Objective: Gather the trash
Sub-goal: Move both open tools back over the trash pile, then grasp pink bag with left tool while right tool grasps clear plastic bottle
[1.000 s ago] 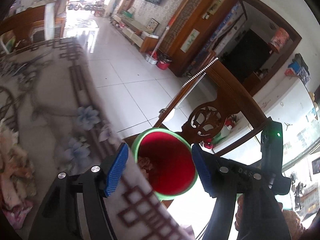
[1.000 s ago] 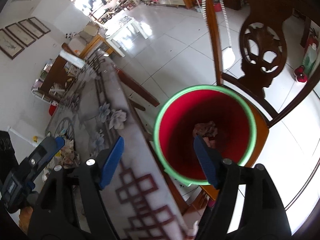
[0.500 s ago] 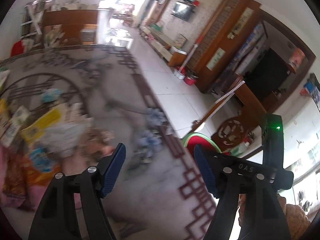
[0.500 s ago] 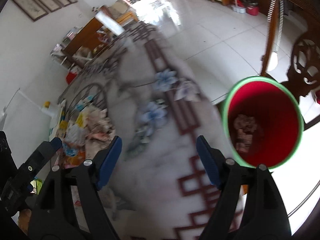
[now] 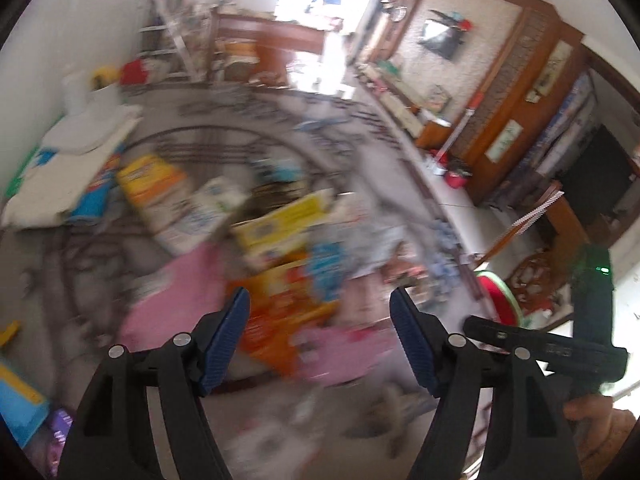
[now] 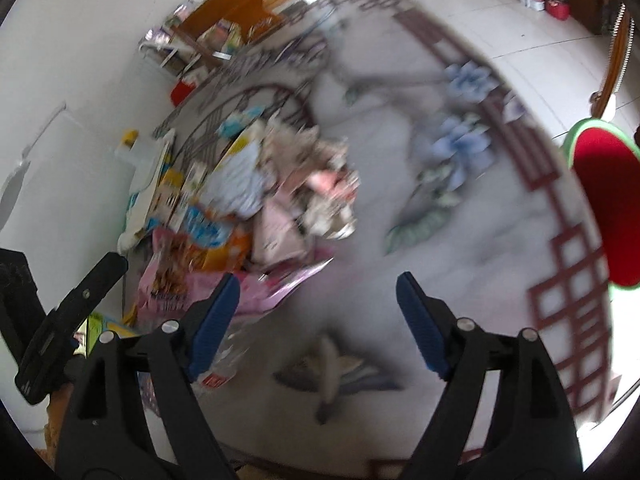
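1. Both views have swung off the red bin (image 6: 604,208) and onto the trash pile (image 5: 280,240) on the patterned table (image 6: 460,248); the bin now sits at the right view's 3 o'clock edge.
2. The left gripper (image 5: 320,336) and the right gripper (image 6: 318,320) have just been opening; both stand wide with nothing between the jaws.
3. This looks like the return for another load.
4. Next: descend on one wrapper, toward 11 o'clock for the right gripper, then close.
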{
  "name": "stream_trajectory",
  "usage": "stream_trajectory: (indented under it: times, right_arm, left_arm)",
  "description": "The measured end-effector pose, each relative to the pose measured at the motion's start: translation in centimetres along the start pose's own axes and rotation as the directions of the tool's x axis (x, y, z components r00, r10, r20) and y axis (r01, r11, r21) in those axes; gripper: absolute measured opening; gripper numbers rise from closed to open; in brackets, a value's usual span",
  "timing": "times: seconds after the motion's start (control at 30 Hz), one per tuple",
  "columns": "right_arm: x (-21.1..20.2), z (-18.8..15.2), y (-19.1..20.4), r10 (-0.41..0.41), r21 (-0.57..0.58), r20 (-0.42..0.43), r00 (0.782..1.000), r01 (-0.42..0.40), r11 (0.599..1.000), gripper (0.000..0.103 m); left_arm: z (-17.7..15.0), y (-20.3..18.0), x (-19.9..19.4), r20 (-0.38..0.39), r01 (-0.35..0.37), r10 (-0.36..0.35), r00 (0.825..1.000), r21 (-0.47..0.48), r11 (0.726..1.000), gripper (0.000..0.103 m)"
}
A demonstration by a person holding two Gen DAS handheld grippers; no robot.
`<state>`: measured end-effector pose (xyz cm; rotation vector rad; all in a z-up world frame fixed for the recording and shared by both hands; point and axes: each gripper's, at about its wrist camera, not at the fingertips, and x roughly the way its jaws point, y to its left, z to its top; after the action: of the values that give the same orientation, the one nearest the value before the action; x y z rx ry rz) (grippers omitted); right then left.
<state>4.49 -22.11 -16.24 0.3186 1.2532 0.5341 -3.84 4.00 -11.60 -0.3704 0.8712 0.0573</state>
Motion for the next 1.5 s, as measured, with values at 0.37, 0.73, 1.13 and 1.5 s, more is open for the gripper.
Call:
stream_trajectory:
  times: [0.37,0.73,1.13,1.5]
  right_arm:
    - [4.7,-4.0,5.5,0.109,0.008,-0.213,0.971,-0.110,0.994,0.081]
    - [9.9,-6.0,10.3,0.153,0.011,-0.397,0.905,-0.162,0.987,0.083]
    - [12.5,-6.0,11.2,0.148,0.083,-0.423,0.894,-0.124,0.989,0.091]
    - [14.5,-6.6,10.9,0.175,0.065,-0.468,0.867,-0.164,0.984,0.056]
  left_arm:
    - [-1.7,8.8,-0.3,-0.044,-0.088,0.083,0.996,-0.150,0.985,0.069]
    - [-1.2,8.9,3.7,-0.136,-0.070,0.059,0.989,-0.077,0.995,0.070]
    - [-0.4,10.1,6.9,-0.219,-0.042,0.014,0.976,-0.122,0.992,0.068]
    - [-1.4,11.2,6.0,-0.193,-0.037,-0.001,0.981,-0.195,0.980,0.036]
